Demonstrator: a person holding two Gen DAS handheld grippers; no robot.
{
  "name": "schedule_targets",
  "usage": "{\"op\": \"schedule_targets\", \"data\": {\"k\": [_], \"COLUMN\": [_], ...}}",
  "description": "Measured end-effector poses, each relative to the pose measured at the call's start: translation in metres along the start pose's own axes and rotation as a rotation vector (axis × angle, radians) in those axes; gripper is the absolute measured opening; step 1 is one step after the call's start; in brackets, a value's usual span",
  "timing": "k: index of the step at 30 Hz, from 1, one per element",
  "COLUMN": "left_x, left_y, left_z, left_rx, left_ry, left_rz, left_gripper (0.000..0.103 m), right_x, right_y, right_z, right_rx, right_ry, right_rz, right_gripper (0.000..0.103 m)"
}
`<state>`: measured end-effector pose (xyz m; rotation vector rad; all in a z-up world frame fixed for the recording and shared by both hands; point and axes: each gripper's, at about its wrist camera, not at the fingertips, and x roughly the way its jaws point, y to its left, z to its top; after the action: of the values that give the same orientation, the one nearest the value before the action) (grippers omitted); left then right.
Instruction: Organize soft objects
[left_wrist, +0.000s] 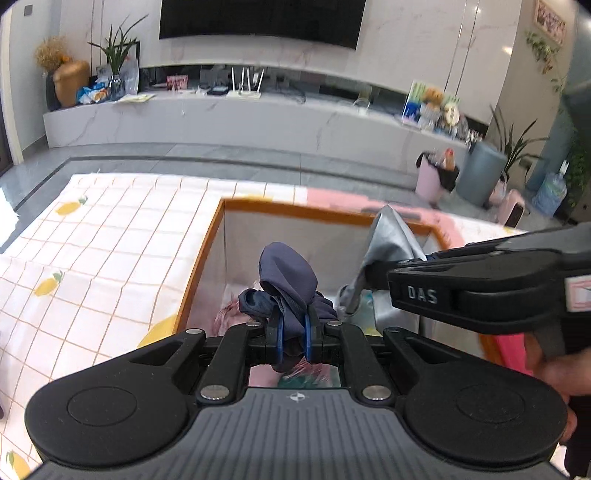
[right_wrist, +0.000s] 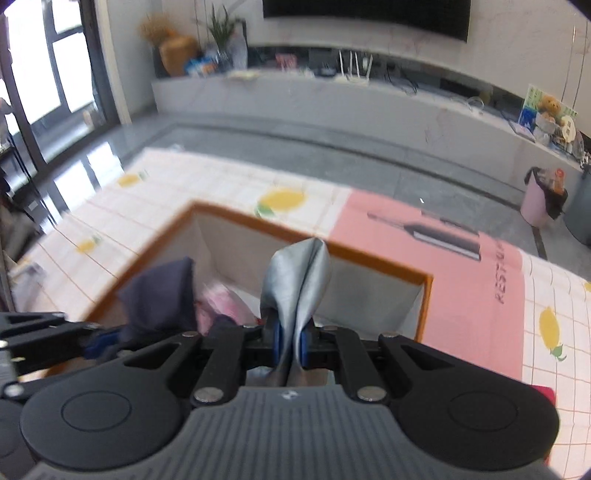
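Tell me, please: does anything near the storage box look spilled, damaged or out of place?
Nothing stands out. The left gripper pinches a dark blue cloth and the right gripper a grey cloth, both over the open orange-rimmed box, which already holds pink fabric.

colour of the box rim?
Orange-brown trim on the open fabric storage box, white-grey inside; clearest in the right wrist view.

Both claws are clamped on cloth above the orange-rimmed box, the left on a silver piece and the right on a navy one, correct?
Colours are swapped. The left wrist view shows the left claw clamping the navy cloth; the right claw clamps the silver cloth, above the orange-rimmed box.
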<state>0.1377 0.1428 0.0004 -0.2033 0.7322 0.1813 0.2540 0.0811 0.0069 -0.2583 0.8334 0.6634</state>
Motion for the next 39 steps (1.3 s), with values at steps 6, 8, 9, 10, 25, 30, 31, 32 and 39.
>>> {"op": "schedule_targets", "data": {"k": [6,8,9,10,25,30,31,32,39], "left_x": [0.008,0.009,0.007,0.007,-0.075,-0.092,-0.095,-0.097,-0.103], "left_y": [0.008,0.010,0.010,0.008,-0.055,-0.084,-0.088,-0.092,-0.112], "left_z": [-0.008,-0.010,-0.010,-0.010,-0.025,-0.049,-0.054,-0.057,-0.077], "left_rx": [0.017,0.014,0.016,0.018,0.101,0.127,0.128,0.131,0.153], "left_ry": [0.037,0.038,0.035,0.027,-0.210,-0.248,-0.253,-0.256,-0.262], "left_rz": [0.031,0.028,0.032,0.041,0.068,0.054,0.048,0.043,0.000], "left_gripper": [0.013,0.020,0.028,0.049,0.088,0.088,0.088,0.088,0.088], "right_x": [0.019,0.015,0.012,0.008,-0.167,-0.195,-0.196,-0.196,-0.182], "right_y": [-0.009,-0.015,-0.016,-0.019,-0.077,-0.090,-0.091,-0.091,-0.080], "right_z": [-0.007,-0.007,-0.007,-0.007,-0.096,-0.139,-0.148,-0.156,-0.202], "right_rx": [0.033,0.045,0.057,0.071,0.170,0.170,0.166,0.162,0.111], "right_ry": [0.010,-0.007,-0.021,-0.040,-0.399,-0.370,-0.361,-0.349,-0.305], "right_rz": [-0.019,-0.013,-0.014,-0.015,-0.121,-0.198,-0.203,-0.209,-0.179], "right_gripper": [0.022,0.043,0.057,0.068,0.100,0.100,0.100,0.100,0.100]}}
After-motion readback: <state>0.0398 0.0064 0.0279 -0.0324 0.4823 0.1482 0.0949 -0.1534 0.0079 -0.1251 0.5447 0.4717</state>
